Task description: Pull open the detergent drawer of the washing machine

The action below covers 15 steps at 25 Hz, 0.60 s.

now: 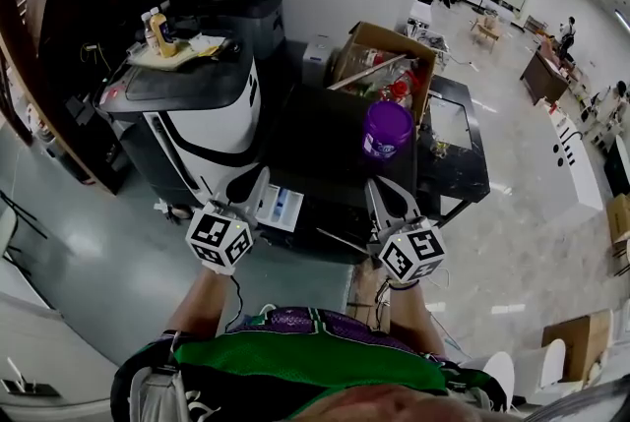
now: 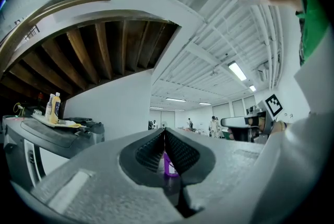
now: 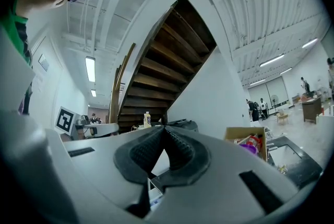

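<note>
Two hand-held grippers hover before a dark washing machine [image 1: 325,140] in a workshop hall, and neither holds anything. The left gripper [image 1: 258,186] has its fingers pressed together on air, with a purple detergent jug [image 1: 387,128] showing well beyond them. The right gripper [image 1: 380,194] likewise has its fingers closed tip to tip. The detergent drawer [image 1: 281,207], white with blue compartments, juts from the machine's front at the jug's 7 o'clock. It lies just beside the left gripper, at that gripper's 3 o'clock, and looks already drawn out. It appears to be a light, stiff plastic tray that should slide with little force, though it is smooth and likely slippery. The front lip is the sensible place to pinch, with a straight pull so the tray does not bind. A cardboard box [image 1: 386,51] sits at the jug's 12 o'clock.
</note>
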Each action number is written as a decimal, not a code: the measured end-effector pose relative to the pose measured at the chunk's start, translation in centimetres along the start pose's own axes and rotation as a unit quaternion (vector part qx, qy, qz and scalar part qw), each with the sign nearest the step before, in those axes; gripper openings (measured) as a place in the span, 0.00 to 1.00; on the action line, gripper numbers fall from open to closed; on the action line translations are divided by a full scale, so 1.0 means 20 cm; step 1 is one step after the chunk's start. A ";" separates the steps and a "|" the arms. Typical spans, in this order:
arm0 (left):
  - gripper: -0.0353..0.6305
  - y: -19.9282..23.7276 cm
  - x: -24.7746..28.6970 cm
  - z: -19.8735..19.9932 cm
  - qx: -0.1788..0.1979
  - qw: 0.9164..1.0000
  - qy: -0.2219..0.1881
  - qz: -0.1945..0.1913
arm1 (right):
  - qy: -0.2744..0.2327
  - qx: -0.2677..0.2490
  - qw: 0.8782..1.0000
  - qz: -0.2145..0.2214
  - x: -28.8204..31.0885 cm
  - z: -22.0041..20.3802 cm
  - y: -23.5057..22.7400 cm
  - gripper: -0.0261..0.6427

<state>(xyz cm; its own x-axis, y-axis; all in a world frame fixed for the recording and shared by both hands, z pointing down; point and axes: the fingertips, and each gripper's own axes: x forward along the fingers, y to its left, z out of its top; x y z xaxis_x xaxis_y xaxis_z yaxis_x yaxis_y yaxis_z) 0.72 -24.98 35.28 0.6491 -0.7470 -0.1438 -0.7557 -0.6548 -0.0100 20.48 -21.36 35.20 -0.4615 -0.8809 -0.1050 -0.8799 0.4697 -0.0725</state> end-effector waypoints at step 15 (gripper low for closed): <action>0.08 -0.05 0.01 0.03 0.017 1.000 -0.006 -0.009 | -0.004 -0.011 0.999 -0.035 -0.02 0.02 -0.04 0.04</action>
<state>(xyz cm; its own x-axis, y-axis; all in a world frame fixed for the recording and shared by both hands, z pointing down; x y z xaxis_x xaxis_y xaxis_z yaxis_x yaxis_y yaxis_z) 1.63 -24.46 34.72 0.6613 -0.7340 -0.1548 -0.7469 -0.6633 -0.0460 21.50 -21.35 34.87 -0.3984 -0.9108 -0.1084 -0.9120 0.4060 -0.0588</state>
